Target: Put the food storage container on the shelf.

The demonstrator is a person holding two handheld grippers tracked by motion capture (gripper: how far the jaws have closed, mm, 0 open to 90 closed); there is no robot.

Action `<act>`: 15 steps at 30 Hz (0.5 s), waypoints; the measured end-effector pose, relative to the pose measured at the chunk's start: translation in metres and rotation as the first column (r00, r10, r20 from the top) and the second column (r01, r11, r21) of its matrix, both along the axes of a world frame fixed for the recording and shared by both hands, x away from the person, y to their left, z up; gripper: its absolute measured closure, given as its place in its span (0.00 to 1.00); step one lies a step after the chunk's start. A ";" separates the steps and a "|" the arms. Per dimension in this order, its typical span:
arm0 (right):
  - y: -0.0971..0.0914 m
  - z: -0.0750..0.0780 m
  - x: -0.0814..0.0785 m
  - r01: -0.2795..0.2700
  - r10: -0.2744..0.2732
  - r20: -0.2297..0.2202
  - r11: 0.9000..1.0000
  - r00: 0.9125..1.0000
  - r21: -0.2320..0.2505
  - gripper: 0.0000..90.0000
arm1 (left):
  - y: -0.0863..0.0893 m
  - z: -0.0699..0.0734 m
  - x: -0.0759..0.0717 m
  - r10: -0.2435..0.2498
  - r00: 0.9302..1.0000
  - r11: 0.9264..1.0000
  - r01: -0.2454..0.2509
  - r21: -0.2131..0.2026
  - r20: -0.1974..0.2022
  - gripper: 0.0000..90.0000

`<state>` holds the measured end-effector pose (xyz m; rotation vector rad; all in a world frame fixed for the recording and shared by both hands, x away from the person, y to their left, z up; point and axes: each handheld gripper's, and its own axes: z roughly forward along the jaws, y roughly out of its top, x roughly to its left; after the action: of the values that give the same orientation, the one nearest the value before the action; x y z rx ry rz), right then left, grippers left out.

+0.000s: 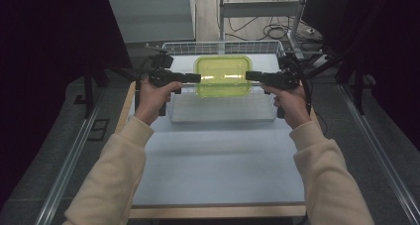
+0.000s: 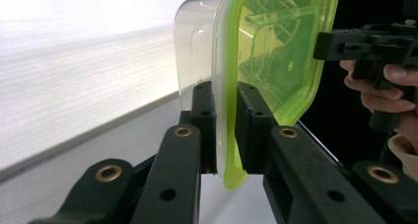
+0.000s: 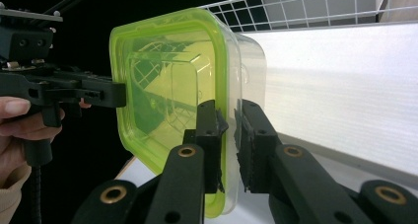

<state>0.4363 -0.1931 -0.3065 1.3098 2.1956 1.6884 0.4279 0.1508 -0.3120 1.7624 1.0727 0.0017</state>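
Container, clear with a yellow-green lid, hangs above the wire basket toward twelve o'clock on the desk in the high view. The left hand-held gripper meets it at nine o'clock, the right hand-held gripper at three o'clock, each held in a hand with a cream sleeve.

From the left gripper view, the black jaws are pinched narrow on the lid's rim, pads pressing both faces; the right hand-held gripper touches the far edge at three o'clock.

From the right gripper view, the jaws clamp the rim likewise; the left hand-held gripper grips at nine o'clock.
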 end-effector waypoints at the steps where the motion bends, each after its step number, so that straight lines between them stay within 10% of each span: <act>1: 0.000 0.000 0.002 0.004 -0.004 -0.007 1.000 1.000 0.004 0.89 | 0.000 0.000 0.002 -0.002 1.000 1.000 0.002 0.003 -0.004 0.89; 15: 0.003 0.004 0.037 0.055 -0.055 -0.033 0.998 0.998 -0.009 0.89 | -0.004 0.002 0.044 0.029 0.999 0.999 -0.028 0.027 -0.040 0.89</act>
<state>0.4728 -0.1903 -0.3024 1.3923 2.1608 1.6481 0.4722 0.1471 -0.3096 1.7778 1.1311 -0.0021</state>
